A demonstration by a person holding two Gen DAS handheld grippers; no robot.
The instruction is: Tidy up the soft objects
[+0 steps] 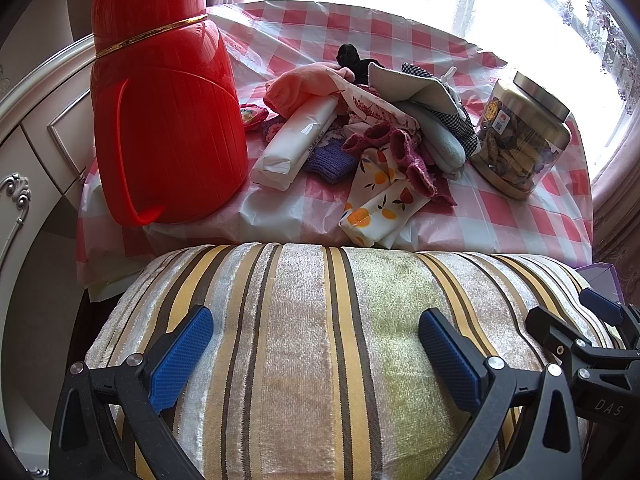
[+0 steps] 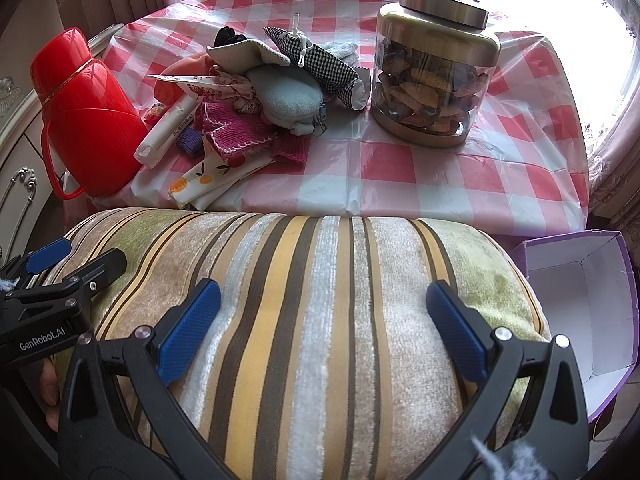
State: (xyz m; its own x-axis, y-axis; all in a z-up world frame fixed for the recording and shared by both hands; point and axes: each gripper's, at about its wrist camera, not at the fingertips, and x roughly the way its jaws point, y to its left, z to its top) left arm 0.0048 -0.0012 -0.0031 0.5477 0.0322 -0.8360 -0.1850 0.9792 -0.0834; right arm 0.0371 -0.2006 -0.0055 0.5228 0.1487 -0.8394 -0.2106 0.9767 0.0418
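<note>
A striped velvet cushion lies in front of the table, also in the right wrist view. My left gripper is open, its blue fingers spread over the cushion's top. My right gripper is open the same way, beside the left one. A heap of soft things lies on the checked tablecloth: pink cloth, knitted pieces, a fruit-print pouch, a white packet, a checked pouch. The heap shows in the right wrist view.
A red thermos jug stands at the table's left. A glass jar with a metal lid stands at the right. An open purple box sits right of the cushion. A white cabinet stands on the left.
</note>
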